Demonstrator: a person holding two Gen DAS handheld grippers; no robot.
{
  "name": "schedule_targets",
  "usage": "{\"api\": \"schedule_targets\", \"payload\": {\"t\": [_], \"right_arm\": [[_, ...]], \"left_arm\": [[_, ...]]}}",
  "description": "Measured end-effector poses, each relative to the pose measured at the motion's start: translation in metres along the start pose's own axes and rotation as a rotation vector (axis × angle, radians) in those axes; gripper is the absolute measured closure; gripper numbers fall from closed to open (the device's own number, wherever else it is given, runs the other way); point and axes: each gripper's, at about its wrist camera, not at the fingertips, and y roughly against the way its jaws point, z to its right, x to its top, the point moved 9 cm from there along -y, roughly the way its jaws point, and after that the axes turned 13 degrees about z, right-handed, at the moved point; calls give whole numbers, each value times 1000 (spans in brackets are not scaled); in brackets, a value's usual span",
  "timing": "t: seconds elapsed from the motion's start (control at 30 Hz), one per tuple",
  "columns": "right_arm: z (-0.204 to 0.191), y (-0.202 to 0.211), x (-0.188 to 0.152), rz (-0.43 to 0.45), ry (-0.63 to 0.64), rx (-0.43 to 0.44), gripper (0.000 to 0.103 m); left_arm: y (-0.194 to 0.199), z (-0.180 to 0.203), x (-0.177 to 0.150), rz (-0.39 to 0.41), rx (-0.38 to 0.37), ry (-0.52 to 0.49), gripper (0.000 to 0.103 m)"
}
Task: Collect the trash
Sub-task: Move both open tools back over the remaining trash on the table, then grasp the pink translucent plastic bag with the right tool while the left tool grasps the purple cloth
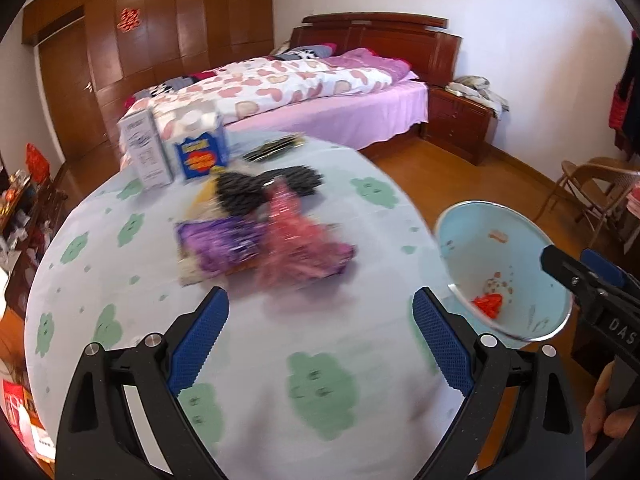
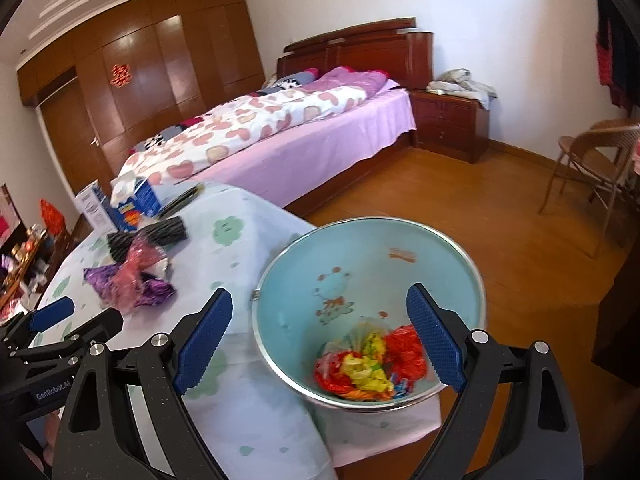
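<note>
A heap of crumpled wrappers lies mid-table: a purple wrapper (image 1: 224,248), a pink wrapper (image 1: 296,240) and a black one (image 1: 248,192). My left gripper (image 1: 320,296) hangs open just short of the heap, nothing between its fingers. To the right, at the table's edge, stands a pale blue bin (image 1: 480,232) with a red wrapper (image 1: 488,304) inside. In the right wrist view my right gripper (image 2: 320,292) is open and empty over that bin (image 2: 360,256), where red and yellow wrappers (image 2: 360,368) lie. The same heap (image 2: 132,276) sits to its left, with the left gripper (image 2: 76,318) at the lower left.
The table (image 1: 120,280) wears a pale cloth with green cloud prints. A white box (image 1: 146,148), a blue box (image 1: 202,152) and a dark flat item (image 1: 276,146) stand at its far side. Beyond are a bed (image 1: 320,92), a nightstand (image 1: 460,124) and a chair (image 1: 592,192).
</note>
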Motion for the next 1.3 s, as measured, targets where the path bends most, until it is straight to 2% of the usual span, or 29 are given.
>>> {"api": "schedule_targets", "payload": {"t": [0.3, 0.37, 0.53, 0.7, 0.87, 1.1, 1.13, 1.23, 1.3], "right_arm": [[-49, -7, -11, -43, 41, 91, 18], [-65, -11, -14, -55, 49, 127, 24], [-100, -22, -15, -67, 48, 189, 27], [-140, -41, -14, -98, 57, 263, 32], [-165, -63, -8, -126, 36, 303, 43], [-196, -101, -20, -226, 54, 368, 44], [-197, -103, -21, -235, 61, 371, 46], [-204, -104, -31, -272, 80, 410, 65], [-207, -101, -33, -272, 84, 430, 71]], "left_arm": [[5, -81, -25, -28, 119, 52, 12], [5, -98, -29, -33, 133, 78, 12], [7, -128, -35, -40, 167, 124, 12], [8, -148, -32, -21, 182, 129, 12], [6, -155, -31, -11, 172, 141, 15], [-2, -164, -34, -17, 156, 153, 18], [-2, -164, -33, -17, 156, 155, 18], [-3, -165, -32, -14, 151, 153, 19], [-4, -165, -32, -13, 150, 154, 19]]}}
